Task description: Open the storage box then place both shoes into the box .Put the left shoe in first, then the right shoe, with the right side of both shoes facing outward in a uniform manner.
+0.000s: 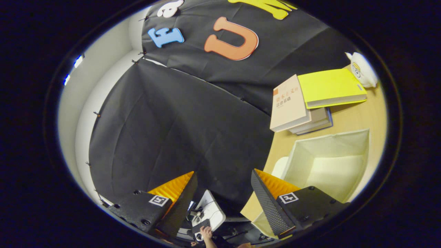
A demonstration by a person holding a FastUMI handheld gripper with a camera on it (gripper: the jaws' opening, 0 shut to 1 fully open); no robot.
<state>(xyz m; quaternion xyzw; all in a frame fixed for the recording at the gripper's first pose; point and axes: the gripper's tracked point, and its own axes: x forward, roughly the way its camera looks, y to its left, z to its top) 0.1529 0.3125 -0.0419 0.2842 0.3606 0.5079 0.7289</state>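
Clearly the gripper [220,193] is released, its fingers wide apart and holding nothing, while the storage box [327,162] stands open on the tabletop [358,117] beside the books [303,103], ready for shoes.

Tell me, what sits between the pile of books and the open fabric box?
Only bare tabletop, in the gripper view, separates the books from the box; the open jaws hold nothing.

I see the storage box [327,165], a pale cream fabric bin with its top open and its hollow inside showing, sitting on the wooden tabletop just beyond my right finger, near a stack of books.
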